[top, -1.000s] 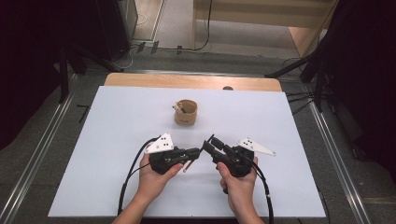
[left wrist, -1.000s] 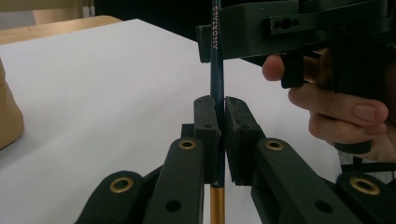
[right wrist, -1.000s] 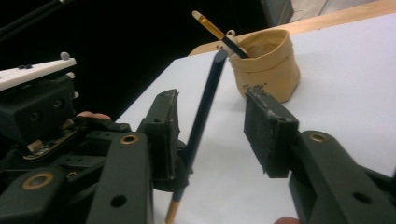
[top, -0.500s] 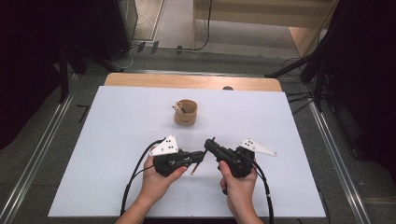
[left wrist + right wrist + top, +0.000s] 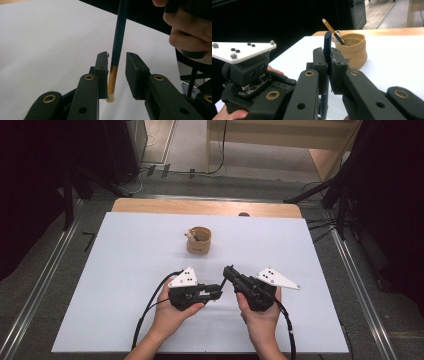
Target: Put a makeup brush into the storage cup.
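Both hands have barely shifted; left gripper [image 5: 117,75] fingers have just been parting, the pencil [image 5: 117,42] loose between them. Right gripper [image 5: 327,61] fingers clamp its dark shaft.

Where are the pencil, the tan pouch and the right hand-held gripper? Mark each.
pencil [image 5: 117,37], left gripper view, dark shaft.
tan pouch [image 5: 199,241], high view, front wall.
right hand-held gripper [image 5: 328,61], right gripper view, between its fingertips.

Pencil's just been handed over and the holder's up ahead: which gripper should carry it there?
Right, probably. The right gripper is shut on the pencil, with the brown holder straight ahead of its jaws. The left gripper has just been opening; a gap shows beside the pencil's eraser end, so it no longer grips.
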Motion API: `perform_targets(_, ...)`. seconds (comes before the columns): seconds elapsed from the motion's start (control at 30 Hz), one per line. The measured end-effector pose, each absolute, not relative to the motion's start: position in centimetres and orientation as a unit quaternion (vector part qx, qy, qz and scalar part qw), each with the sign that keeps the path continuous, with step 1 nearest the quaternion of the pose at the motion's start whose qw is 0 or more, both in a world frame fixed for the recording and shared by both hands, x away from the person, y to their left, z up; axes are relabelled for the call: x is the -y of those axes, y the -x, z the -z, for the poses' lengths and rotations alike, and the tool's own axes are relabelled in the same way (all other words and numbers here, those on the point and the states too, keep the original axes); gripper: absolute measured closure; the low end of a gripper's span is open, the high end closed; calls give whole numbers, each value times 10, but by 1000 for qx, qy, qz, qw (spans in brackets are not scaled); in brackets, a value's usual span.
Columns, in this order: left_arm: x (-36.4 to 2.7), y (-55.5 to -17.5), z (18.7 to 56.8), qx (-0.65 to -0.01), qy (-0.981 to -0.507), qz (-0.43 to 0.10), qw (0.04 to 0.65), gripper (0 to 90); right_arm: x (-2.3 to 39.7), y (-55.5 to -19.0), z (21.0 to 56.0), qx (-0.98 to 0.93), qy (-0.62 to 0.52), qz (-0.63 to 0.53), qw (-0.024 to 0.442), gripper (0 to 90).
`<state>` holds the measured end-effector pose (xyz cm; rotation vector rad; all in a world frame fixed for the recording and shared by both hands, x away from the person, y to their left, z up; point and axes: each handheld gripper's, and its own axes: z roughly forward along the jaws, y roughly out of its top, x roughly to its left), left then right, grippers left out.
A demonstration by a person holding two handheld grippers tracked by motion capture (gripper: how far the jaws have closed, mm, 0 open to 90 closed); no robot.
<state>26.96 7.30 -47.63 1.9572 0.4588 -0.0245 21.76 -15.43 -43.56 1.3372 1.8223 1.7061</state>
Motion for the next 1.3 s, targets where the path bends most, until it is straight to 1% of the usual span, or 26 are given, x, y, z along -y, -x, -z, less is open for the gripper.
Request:
perform_targets(0.2, -72, -269, 476, -191, -823, 10, 535, 724, 156, -217, 432, -642, -460, -591, 161, 864)
perform_targets(0.33, -70, -268, 475, -188, -824, 11, 534, 734, 152, -216, 430, -655, -449, -582, 176, 864)
perform_targets(0.53, -67, -267, 475, -188, -828, 8, 528, 780, 144, -213, 427, -671, -434, -570, 193, 864)
perform_targets(0.67, -65, -266, 475, -187, -833, 0, 521, 816, 144, -213, 427, -670, -433, -571, 192, 864)
perform_targets(0.77, -63, -262, 474, -181, -837, -20, 516, 842, 144, -213, 427, -668, -435, -572, 192, 861)
perform_targets(0.9, -64, -262, 472, -190, -828, -18, 527, 846, 144, -213, 431, -662, -443, -577, 179, 818)
perform_targets(1.1, -69, -263, 467, -201, -817, -27, 539, 847, 134, -213, 445, -672, -450, -562, 171, 816)
perform_targets(1.3, -72, -265, 466, -208, -810, -23, 548, 847, 131, -214, 450, -672, -458, -558, 165, 813)
